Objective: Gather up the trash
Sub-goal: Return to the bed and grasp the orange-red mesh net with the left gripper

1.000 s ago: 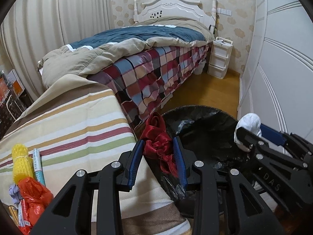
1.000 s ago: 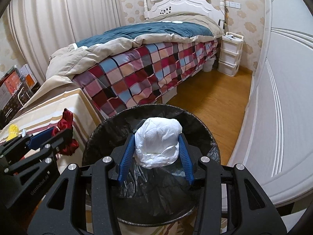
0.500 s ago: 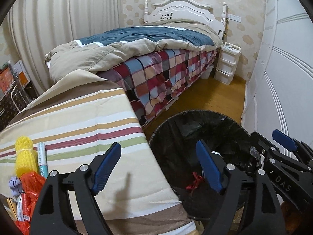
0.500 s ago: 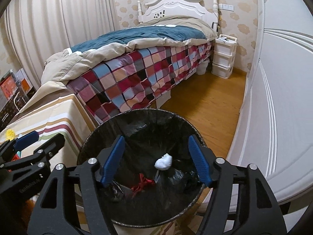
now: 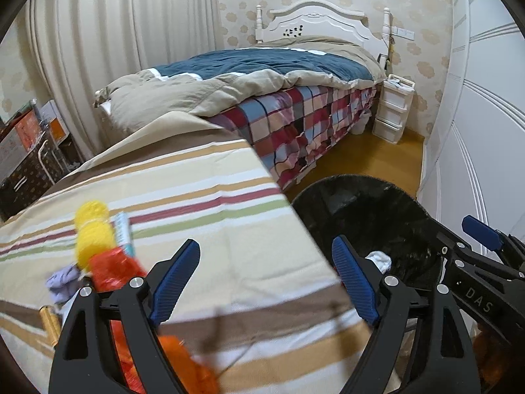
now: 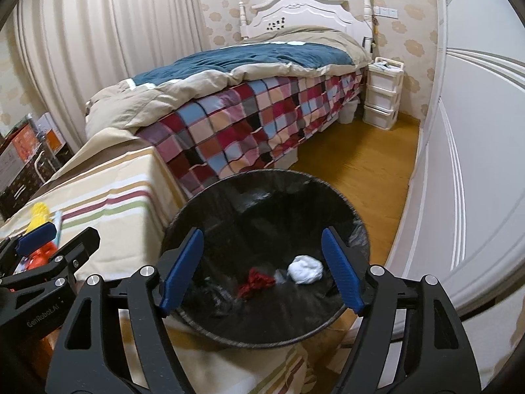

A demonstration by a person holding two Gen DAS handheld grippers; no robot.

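Note:
A black-lined trash bin (image 6: 347, 210) stands beside the striped table (image 5: 203, 203). At its bottom lie a white crumpled wad (image 6: 305, 269) and a red ribbon scrap (image 6: 254, 284). My right gripper (image 6: 262, 269) hangs over the bin, its jaws opening with nothing between them. My left gripper (image 5: 267, 279) is over the table's right edge, jaws also opening and empty. On the table's left lie a yellow foam net (image 5: 92, 229), an orange wrapper (image 5: 111, 269), a thin blue-white box (image 5: 123, 233) and a lilac scrap (image 5: 62, 282).
A bed with a plaid cover (image 6: 262, 121) stands behind the bin. White drawers (image 6: 382, 98) sit at its head. A white wardrobe (image 6: 475, 164) runs along the right. Wooden floor (image 6: 354, 164) lies between bed and wardrobe. Boxes (image 5: 23, 151) stand far left.
Both grippers opened: the red ribbon and the white wad dropped into the bin. The left gripper has moved left, from the bin's edge to over the table.

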